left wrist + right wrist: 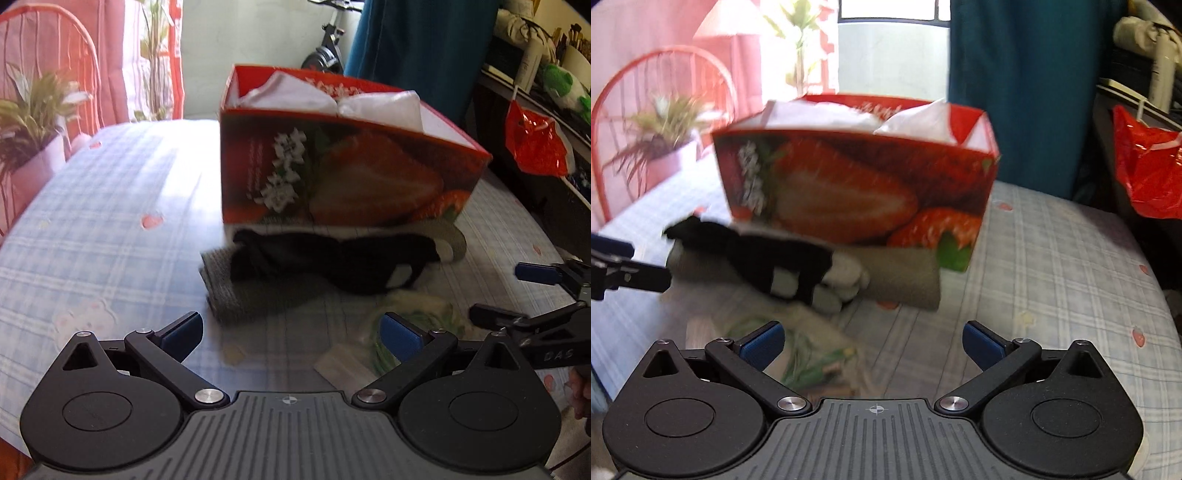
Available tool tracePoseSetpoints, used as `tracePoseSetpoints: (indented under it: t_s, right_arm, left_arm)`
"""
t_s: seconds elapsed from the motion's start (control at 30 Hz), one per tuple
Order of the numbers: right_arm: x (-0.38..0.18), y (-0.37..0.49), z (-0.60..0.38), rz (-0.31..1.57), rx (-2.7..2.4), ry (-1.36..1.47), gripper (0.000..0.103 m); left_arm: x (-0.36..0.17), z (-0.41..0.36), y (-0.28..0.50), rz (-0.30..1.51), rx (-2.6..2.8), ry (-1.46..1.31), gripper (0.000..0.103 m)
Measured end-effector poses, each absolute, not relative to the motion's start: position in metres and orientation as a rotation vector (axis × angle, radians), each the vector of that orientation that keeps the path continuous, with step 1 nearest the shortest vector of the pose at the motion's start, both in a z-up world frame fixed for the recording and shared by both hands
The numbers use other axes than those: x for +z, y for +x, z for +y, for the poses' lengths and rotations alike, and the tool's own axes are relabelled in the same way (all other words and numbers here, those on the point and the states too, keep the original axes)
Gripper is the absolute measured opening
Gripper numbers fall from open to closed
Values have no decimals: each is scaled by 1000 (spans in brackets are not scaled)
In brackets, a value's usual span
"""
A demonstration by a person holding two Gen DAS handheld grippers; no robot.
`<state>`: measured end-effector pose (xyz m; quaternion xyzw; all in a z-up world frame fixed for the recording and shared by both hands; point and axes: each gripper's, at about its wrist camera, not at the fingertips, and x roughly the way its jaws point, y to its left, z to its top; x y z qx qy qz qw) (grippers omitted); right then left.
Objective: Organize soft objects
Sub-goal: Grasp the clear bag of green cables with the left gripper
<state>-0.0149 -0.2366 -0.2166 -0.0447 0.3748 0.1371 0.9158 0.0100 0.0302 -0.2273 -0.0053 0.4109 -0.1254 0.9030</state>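
Now the strawberry-printed box [343, 162] stands ahead of us; against its near side lies the grey towel [251, 295], the black sock [332, 258] lengthwise across it. We hold left gripper [291, 334] and right gripper [873, 341] wide, empty; left looks nearer.

The middle of the checked tablecloth [110, 229] is blocked by a red strawberry-printed box [332, 166]. Its near side is obstructed by a grey cloth [258, 295] and black socks [332, 258] heaped against it. A pale green-printed item [809, 354] lies nearer. Open cloth is found left in the left wrist view and right in the right wrist view.
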Motion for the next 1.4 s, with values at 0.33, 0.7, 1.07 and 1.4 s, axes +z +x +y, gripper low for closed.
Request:
tracePoseSetpoints:
  t_s: [0.33, 0.7, 1.07, 1.4]
  right_arm:
    - [-238, -20, -235, 815, 437, -256, 88]
    - [-247, -11, -245, 929, 521, -125, 78]
    - [-239, -16, -219, 979, 569, -76, 73]
    - [-237, -10, -218, 1008, 572, 21, 69]
  left_arm:
    - [-241, 28, 2, 917, -325, -72, 66]
    - [-267, 14, 12, 1056, -453, -155, 48]
    - [-266, 14, 33, 1041, -427, -151, 46]
    - [-265, 21, 66, 1109, -493, -188, 46]
